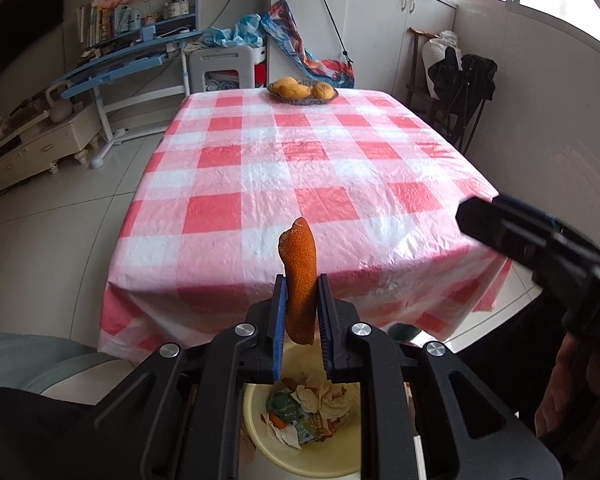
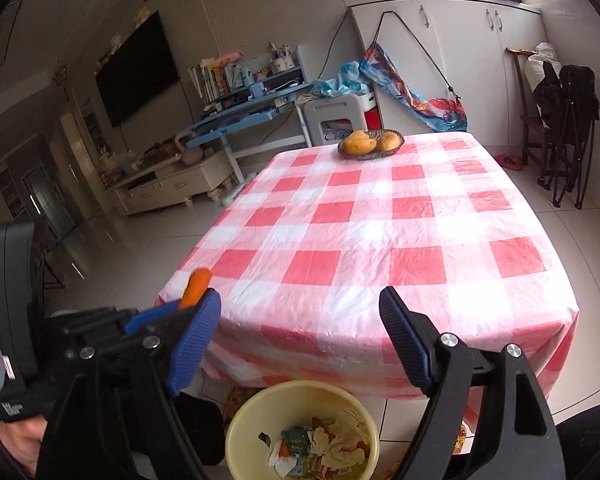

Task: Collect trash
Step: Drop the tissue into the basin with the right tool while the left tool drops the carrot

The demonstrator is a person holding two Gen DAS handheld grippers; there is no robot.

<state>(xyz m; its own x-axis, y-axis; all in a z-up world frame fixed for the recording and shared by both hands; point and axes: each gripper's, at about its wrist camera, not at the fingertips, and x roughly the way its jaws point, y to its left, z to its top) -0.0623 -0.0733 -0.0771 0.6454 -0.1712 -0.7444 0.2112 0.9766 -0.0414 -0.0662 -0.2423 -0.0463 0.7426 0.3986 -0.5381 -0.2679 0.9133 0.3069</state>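
Item 1: your left gripper (image 1: 300,312) is clamping its blue-padded jaws on a long strip of orange citrus peel (image 1: 299,280), which is standing upright between them, its tip rising above the pads.

Item 2: your right gripper (image 2: 300,344) is holding its jaws wide apart, with nothing between them.

Item 3: a pale yellow round plastic bin (image 2: 236,432) is sitting on the floor just in front of the near edge of the tabletop (image 1: 320,168), directly under the peel in the left wrist view. It is holding crumpled tissues, a green wrapper and orange scraps (image 2: 320,450).

Item 4: a red-and-white checked plastic cloth is covering the tabletop.

Item 5: a dark woven basket (image 1: 303,100) of yellow-orange fruit is sitting at the far edge of the tabletop, well apart from both grippers.
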